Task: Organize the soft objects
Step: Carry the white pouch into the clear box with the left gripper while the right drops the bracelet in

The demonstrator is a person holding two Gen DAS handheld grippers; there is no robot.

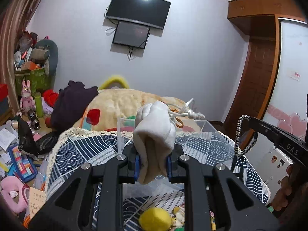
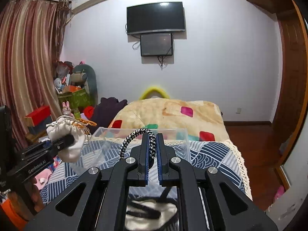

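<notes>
Here, from the left wrist, we see our left gripper [image 1: 153,161] clamped on a white drawstring pouch [image 1: 155,132], held in the air above the patterned tablecloth [image 1: 80,152], with the clear plastic box [image 1: 200,128] just beyond it. The pouch bulges well past the pads and its cord [image 1: 184,110] trails free toward the box, so we judge the soft cloth could slide out of the grip, or the cord could catch on the box rim on the way in. From the right wrist, our right gripper [image 2: 153,144] is closed on a black-and-white braided cord loop [image 2: 134,138], lifted in front of the same box [image 2: 169,144]. The loop arches out to one side, pinched only along a short stretch; we think it could swing, slip free, or land outside the box.
</notes>
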